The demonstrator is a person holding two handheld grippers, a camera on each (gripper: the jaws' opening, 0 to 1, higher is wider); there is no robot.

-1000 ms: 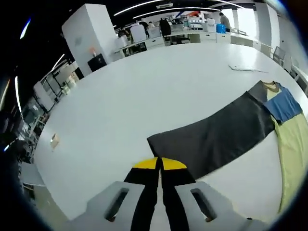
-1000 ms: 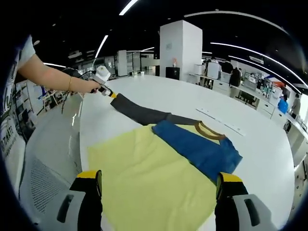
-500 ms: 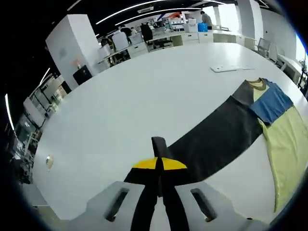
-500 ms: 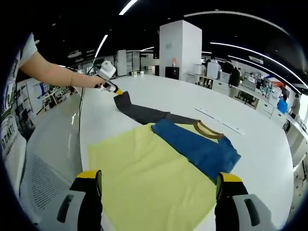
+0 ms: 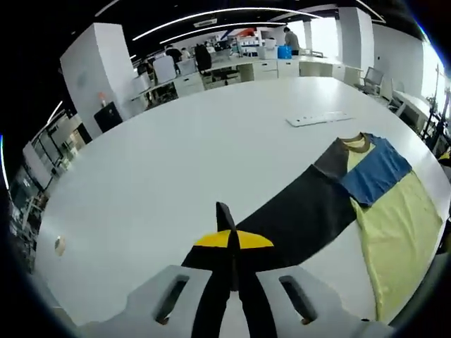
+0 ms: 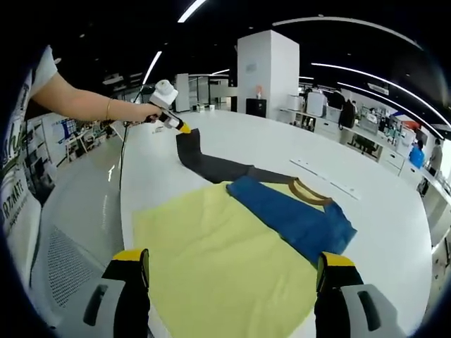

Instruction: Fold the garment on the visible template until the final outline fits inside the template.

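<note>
The left gripper [image 5: 233, 243] is clamped on the cuff of the dark sleeve [image 5: 296, 218], raising it off the counter [image 5: 176, 155] for a fold toward the shirt [image 6: 232, 253], which lies ahead of the right gripper [image 6: 232, 282], its jaws apart.

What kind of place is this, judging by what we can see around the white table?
Probably an open-plan office or lab. Beyond the white table stand rows of desks where people work, a white square pillar rises to a dark ceiling, and long strip lights run overhead.
</note>
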